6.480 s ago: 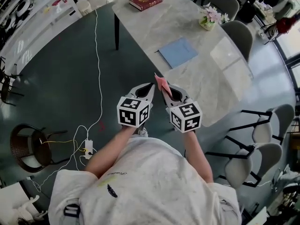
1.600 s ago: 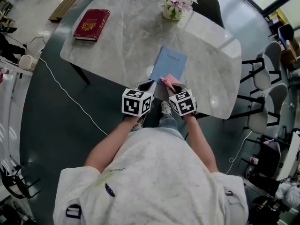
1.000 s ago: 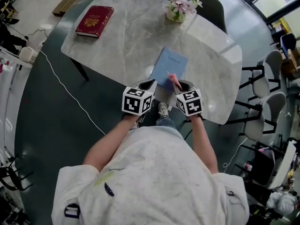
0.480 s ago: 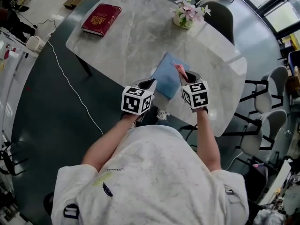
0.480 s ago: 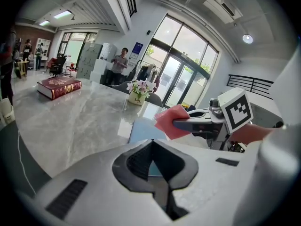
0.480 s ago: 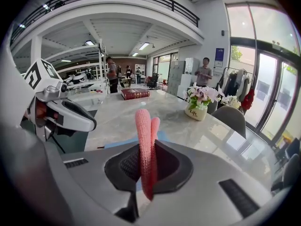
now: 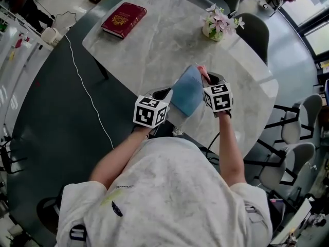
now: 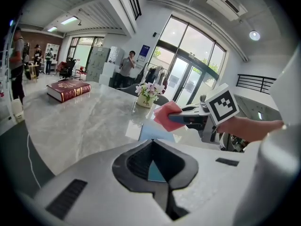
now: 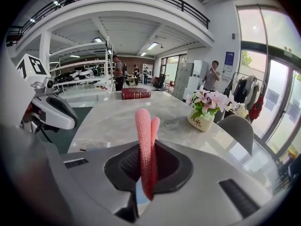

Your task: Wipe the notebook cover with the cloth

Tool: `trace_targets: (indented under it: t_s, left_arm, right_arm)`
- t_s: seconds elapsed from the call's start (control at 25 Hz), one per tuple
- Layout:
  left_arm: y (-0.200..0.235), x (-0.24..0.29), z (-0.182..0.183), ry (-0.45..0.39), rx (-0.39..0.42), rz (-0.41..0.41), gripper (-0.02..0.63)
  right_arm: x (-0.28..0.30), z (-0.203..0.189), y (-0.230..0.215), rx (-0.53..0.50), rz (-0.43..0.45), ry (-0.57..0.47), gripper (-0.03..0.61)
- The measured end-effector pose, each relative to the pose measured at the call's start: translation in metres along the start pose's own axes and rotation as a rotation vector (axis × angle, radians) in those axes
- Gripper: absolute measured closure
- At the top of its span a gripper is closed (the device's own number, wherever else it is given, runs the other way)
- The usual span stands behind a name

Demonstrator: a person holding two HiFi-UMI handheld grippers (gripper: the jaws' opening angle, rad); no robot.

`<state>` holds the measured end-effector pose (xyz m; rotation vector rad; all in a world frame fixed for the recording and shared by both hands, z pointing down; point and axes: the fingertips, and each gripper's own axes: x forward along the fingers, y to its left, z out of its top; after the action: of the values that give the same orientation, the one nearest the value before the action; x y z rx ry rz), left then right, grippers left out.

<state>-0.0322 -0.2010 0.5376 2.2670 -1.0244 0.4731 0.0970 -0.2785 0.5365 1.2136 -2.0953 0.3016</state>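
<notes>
A light blue notebook (image 7: 186, 90) lies flat on the marble table (image 7: 154, 50), close to its near edge. My right gripper (image 7: 205, 78) is shut on a pink cloth (image 7: 201, 70) and hovers at the notebook's far right corner. In the right gripper view the cloth (image 9: 145, 135) stands edge-on between the jaws. My left gripper (image 7: 165, 92) is shut, with its tips at the notebook's near left edge. The left gripper view shows the notebook (image 8: 151, 131) just past the tips, and the right gripper (image 8: 188, 120) with the cloth (image 8: 165, 116) above it.
A red book (image 7: 123, 19) lies at the table's far left end. A pot of flowers (image 7: 218, 24) stands at the far side. Grey chairs (image 7: 254, 30) ring the table's right side. A white cable (image 7: 85, 86) runs over the dark floor at the left. People stand far off.
The person has walked up to the table. The right gripper has carried the cloth forward along the notebook's right side. The left gripper has kept its place at the near edge.
</notes>
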Motion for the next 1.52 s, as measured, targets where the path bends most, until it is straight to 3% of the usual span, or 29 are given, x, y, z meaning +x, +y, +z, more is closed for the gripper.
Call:
trace_targets:
  t_s: [0.24,0.64,1.52]
  left_arm:
    - [0.01,-0.002,0.006,-0.024,-0.035,0.055,0.606]
    - [0.021,-0.003,-0.002,-0.022,-0.088,0.102,0.606]
    - [0.024,-0.025,-0.019,0.004,-0.078,0.05,0.607]
  right_arm:
    - [0.029,-0.009,-0.006,-0.038,0.028,0.049,0.563]
    - [0.062,-0.019,0.008,-0.014,0.103,0.091,0.563]
    - [0.05,-0.033,0.069,0.01,0.143,0.127,0.563]
